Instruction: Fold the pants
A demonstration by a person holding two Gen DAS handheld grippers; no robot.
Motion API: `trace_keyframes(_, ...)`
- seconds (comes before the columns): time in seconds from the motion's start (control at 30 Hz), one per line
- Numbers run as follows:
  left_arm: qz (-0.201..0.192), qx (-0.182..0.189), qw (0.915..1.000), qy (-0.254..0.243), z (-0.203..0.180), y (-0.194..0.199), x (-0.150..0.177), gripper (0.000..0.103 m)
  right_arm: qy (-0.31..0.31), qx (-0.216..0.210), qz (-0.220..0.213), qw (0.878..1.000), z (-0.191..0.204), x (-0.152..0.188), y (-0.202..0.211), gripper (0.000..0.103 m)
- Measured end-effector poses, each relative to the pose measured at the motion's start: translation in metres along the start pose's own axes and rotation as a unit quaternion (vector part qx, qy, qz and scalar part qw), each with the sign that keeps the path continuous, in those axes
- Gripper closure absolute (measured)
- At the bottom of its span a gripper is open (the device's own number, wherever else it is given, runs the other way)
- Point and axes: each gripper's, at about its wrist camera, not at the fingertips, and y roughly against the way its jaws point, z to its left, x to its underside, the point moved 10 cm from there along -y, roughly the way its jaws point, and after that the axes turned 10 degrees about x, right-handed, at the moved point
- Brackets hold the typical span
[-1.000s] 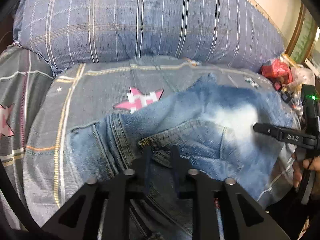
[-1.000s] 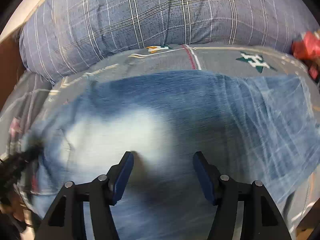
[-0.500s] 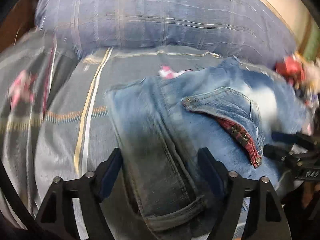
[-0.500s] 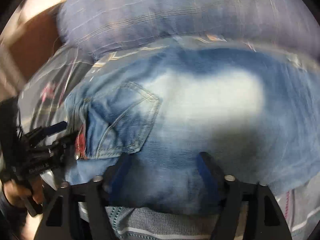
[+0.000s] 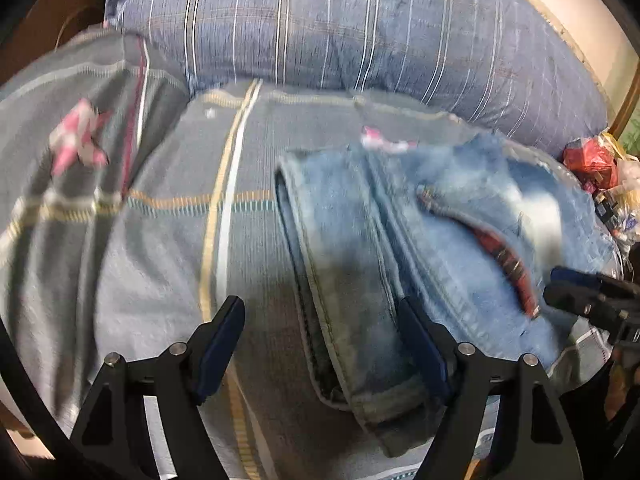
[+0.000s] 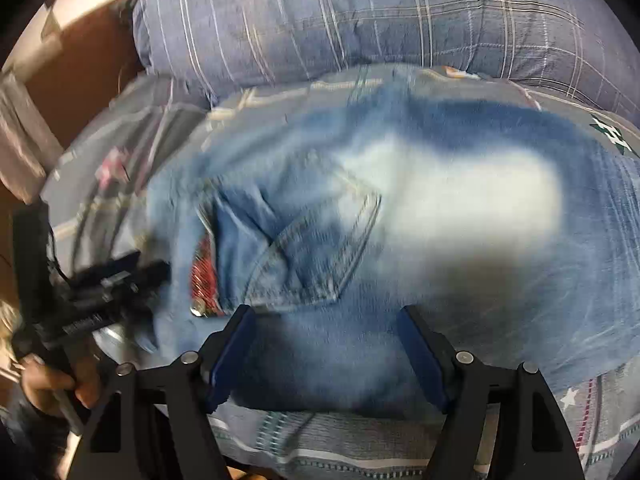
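Below the big plaid pillow (image 5: 360, 28), a pair of faded blue jeans (image 5: 432, 240) lies folded on the striped grey bedspread (image 5: 168, 240), apparently laid there so both tools can let go. Jaws of the left gripper (image 5: 320, 352) have just been opening and now stand wide apart, straddling the folded waistband edge without pinching it. Jaws of the right gripper (image 6: 326, 354), also just opened, stand apart over the near edge of the denim, pressing nothing. Seen from the right wrist, the jeans (image 6: 400, 220) show a bleached pale patch, a stitched back pocket (image 6: 316, 256) and a red lining at the waist toward the pillow's left end, where a hand (image 6: 52, 384) holds the left tool. Both views are blurred, so finer creases cannot be judged
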Motion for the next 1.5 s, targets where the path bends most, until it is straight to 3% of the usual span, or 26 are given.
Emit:
trace_keyframes(0.1,-0.033,0.009,0.9994,-0.001,-0.007,0.014,-0.028,0.023,0.012,0.004,-0.028,1.0,0.001,-0.024,0.018,0.026)
trace_keyframes(0.2,-0.049,0.009,0.9988,-0.005,-0.013,0.01,-0.058,0.023,0.01,0.012,-0.043,0.999,0.005,-0.059,0.012,0.027)
trace_keyframes(0.33,-0.019,-0.021,0.9995,-0.015,-0.012,-0.026,-0.063,0.024,0.012,0.061,-0.042,0.997,0.001,-0.086,-0.026,0.026)
trace_keyframes(0.4,0.018,-0.031,0.9994,0.003,0.001,-0.052,-0.047,0.024,0.011,0.075,-0.011,0.997,-0.002,-0.08,-0.055,0.025)
trace_keyframes(0.47,0.005,0.005,0.999,0.045,0.009,-0.055,-0.039,0.023,0.033,0.08,-0.033,0.996,0.001,-0.08,-0.055,0.025)
trace_keyframes(0.6,0.0,0.013,0.9983,0.058,0.005,-0.042,-0.045,0.024,0.003,0.03,-0.042,0.999,-0.006,-0.076,-0.028,0.025)
trace_keyframes(0.8,-0.046,0.007,0.9988,0.012,-0.036,-0.007,-0.076,0.024,-0.06,0.055,-0.056,0.995,-0.101,-0.055,0.022,0.025)
trace_keyframes(0.9,-0.045,0.015,0.9988,-0.01,-0.068,-0.011,-0.09,0.024,-0.157,0.075,-0.062,0.983,-0.184,-0.044,0.053,0.025)
trace_keyframes(1.0,-0.045,0.01,0.9984,-0.033,-0.101,-0.015,-0.101,0.024,-0.255,0.081,-0.093,0.959,-0.266,-0.031,0.093,0.025)
trace_keyframes(1.07,-0.041,0.016,0.9972,-0.061,-0.131,-0.022,-0.109,0.024,-0.282,0.092,-0.1,0.95,-0.297,-0.021,0.106,0.025)
trace_keyframes(1.13,-0.046,-0.002,0.9953,-0.086,-0.156,-0.027,-0.116,0.024,-0.319,0.099,-0.098,0.937,-0.334,-0.002,0.114,0.025)
trace_keyframes(1.17,-0.046,0.009,0.9948,-0.09,-0.168,-0.03,-0.118,0.024,-0.332,0.097,-0.095,0.933,-0.344,0.006,0.114,0.025)
trace_keyframes(1.27,-0.016,0.053,0.9925,-0.109,-0.219,-0.052,-0.117,0.024,-0.375,0.072,-0.092,0.92,-0.373,0.027,0.111,0.025)
trace_keyframes(1.37,0.009,0.092,0.983,-0.159,-0.282,-0.075,-0.107,0.024,-0.447,-0.039,-0.107,0.887,-0.392,0.034,0.098,0.026)
trace_keyframes(1.43,0.033,0.114,0.9735,-0.196,-0.322,-0.092,-0.096,0.024,-0.47,-0.053,-0.098,0.875,-0.402,0.037,0.088,0.027)
trace_keyframes(1.5,0.058,0.13,0.962,-0.233,-0.358,-0.113,-0.082,0.024,-0.478,-0.051,-0.09,0.872,-0.408,0.04,0.081,0.028)
